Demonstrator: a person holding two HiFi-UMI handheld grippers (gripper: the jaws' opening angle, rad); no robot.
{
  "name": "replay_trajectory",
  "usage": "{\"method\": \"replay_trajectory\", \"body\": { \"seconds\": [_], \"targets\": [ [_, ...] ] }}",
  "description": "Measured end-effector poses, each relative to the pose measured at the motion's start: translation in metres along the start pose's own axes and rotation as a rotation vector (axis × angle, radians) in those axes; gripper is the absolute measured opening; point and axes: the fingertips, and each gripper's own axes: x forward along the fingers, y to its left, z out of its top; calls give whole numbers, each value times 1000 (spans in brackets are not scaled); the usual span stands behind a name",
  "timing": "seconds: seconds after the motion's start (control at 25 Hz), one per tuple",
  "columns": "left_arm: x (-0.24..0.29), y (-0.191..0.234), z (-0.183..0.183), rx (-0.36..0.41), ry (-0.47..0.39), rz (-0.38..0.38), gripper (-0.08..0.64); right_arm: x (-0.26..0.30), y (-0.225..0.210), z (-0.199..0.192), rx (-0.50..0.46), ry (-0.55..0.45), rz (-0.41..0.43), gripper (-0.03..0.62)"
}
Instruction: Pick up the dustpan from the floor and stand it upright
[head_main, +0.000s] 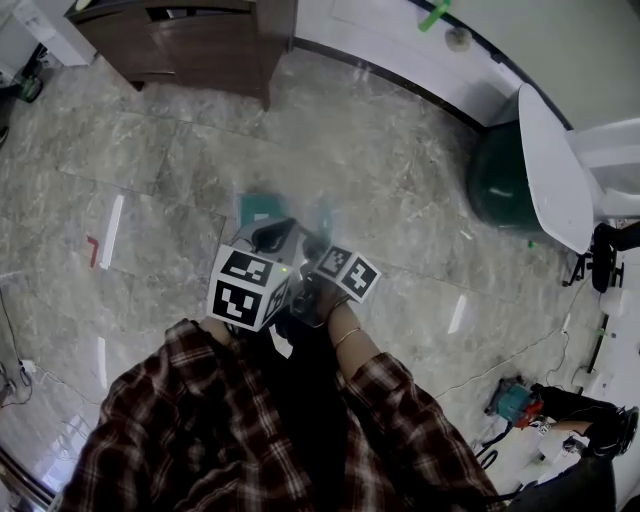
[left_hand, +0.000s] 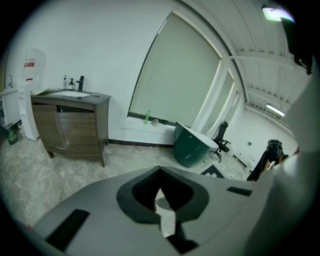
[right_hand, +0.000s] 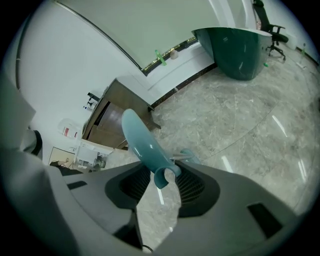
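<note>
Dustpan (right_hand: 137, 140) handle clamped in right gripper (right_hand: 165, 169).

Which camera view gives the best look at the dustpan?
The right gripper view: the handle of the dustpan shows sharp and close, clamped in the right gripper. The head view shows only a blurred teal patch. The left gripper view shows none of it.

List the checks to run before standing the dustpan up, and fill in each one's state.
1. Right gripper shut on the dustpan handle: ok.
2. Left gripper empty, jaws together: ok.
3. Dustpan off the floor: cannot tell, it is blurred in the head view.
4. Cabinet and green tub well apart from the dustpan: ok.
5. Dustpan standing on its own: not ok.
</note>
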Motion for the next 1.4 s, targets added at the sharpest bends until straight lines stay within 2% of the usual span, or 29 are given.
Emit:
{"method": "replay_trajectory", "body": {
  "seconds": [0.28, 0.8, 0.88, 1.0, 1.12, 1.24, 1.4],
  "targets": [
    [-11, -3, 3, 22, -12, -1, 0, -7, -4, -15, 24, 11, 8, 141],
    [-15, -1, -6, -3, -10, -2, 1, -18, -8, -29, 77, 14, 26, 141],
    [-17, -1, -6, -5, -17, -5, 2, -22, 0, -34, 100, 33, 63, 141],
    [-23, -4, -3, -5, -29, -14, 0, -35, 30, -49, 99, 128, 207, 140],
    [-30, -11, 6, 13, -47, -32, 0, -61, 61, -52, -27, 164, 304, 140],
    [-44, -19, 16, 27, -69, -54, 0, -95, 87, -37, -145, 110, 358, 140],
    [-67, -34, 34, 61, -107, -76, 0, -148, 116, 0, -222, -29, 459, 138]
  ]
}}
